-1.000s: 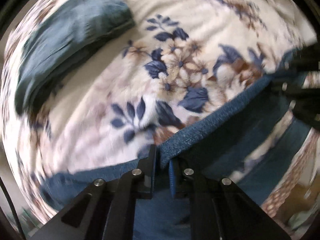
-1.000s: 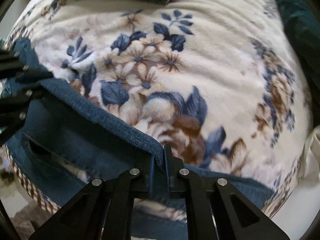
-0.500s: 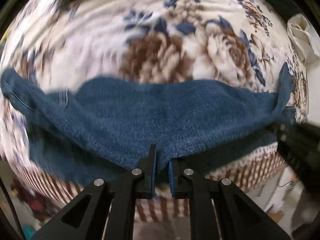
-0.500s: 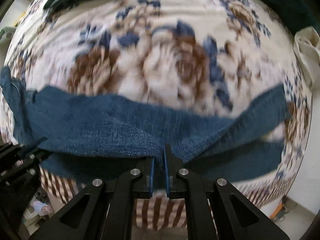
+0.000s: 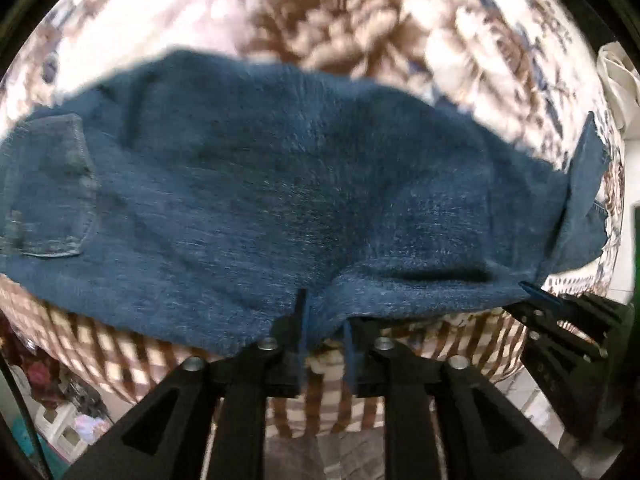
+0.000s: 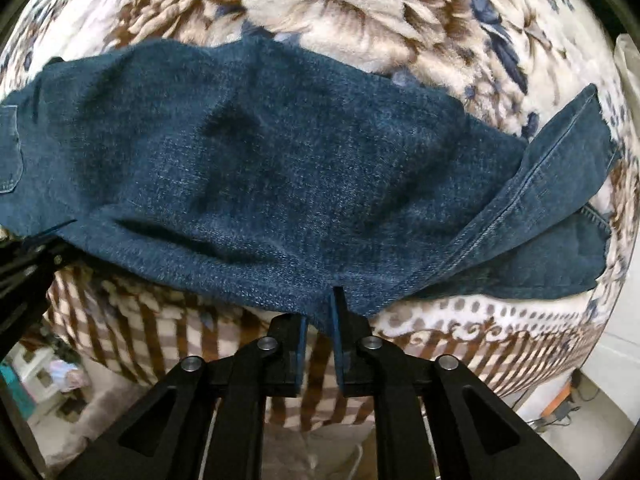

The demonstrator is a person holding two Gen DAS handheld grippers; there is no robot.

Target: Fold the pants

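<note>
Dark blue jeans (image 5: 300,168) lie folded across a floral blanket (image 5: 360,20), a back pocket (image 5: 52,184) showing at the left. My left gripper (image 5: 324,312) points down at the jeans' near edge. Its jaws are opening, and the denim edge hangs loose between the parted pads. My right gripper (image 6: 318,308) is opening too, at the near edge of the same jeans (image 6: 280,152), with the hem between its fingers but not pinched. A trouser leg end (image 6: 568,168) sticks out to the right. Each gripper shows at the side of the other's view: the right (image 5: 560,320), the left (image 6: 28,256).
The blanket's brown striped border (image 5: 120,360) hangs over the bed's near edge just below the jeans. Floor clutter (image 5: 60,428) shows at the lower left. A white cloth (image 5: 616,80) lies at the far right of the bed.
Both grippers carried the denim edge across the blanket to the near bed edge, laying the jeans over in a fold. Their jaws, shut on the fabric before, have now parted.
</note>
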